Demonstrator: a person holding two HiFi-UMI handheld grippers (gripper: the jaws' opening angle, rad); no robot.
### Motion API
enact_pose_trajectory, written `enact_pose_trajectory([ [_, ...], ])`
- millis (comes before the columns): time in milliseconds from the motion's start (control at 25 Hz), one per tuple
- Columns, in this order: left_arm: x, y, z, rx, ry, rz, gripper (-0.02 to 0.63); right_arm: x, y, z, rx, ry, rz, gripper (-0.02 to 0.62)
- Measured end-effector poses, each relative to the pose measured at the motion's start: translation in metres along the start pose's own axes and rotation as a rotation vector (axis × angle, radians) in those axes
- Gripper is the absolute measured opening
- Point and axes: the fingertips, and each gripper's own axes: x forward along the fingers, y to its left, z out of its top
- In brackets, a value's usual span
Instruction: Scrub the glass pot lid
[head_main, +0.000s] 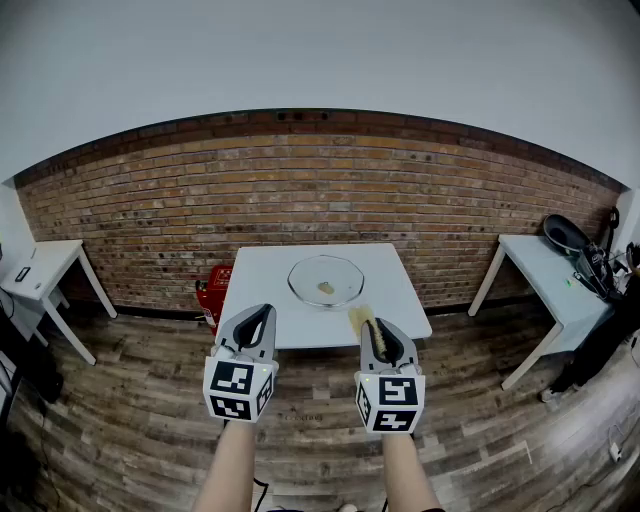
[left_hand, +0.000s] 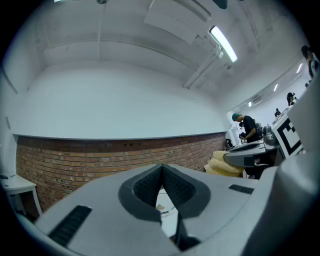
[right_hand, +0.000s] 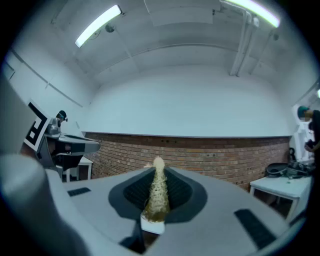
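Right gripper (right_hand: 158, 172): matt grey plastic shell with black ribbed pads (right_hand: 137, 190). Between the pads sits a coarse, fibrous yellow scrub pad (right_hand: 158, 197). Ahead of the claw, a clear, glossy glass pot lid (head_main: 325, 280) lies on a smooth, matt white table (head_main: 262, 300). Beyond is a rough, matt brick wall (head_main: 300, 190). Below is a dull wood-plank floor (head_main: 130, 420).

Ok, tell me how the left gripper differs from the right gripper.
The left gripper is shut on nothing; the right gripper is shut on a yellow scrub sponge. The left fingers touch each other; the right fingers press on the sponge. Both point level toward the table.
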Motion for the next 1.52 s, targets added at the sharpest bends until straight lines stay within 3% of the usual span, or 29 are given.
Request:
enact_pose_trajectory([
  [920,-0.003,-0.012,-0.007,0.005,0.022,0.001,0.011,-0.009,-0.006,-0.003,0.031,-0.008,0.0,0.058],
  [1520,0.02,-0.045,-0.01,0.011,0.039,0.004,0.011,-0.007,-0.042,-0.012,0.043,-0.011,0.019,0.058],
])
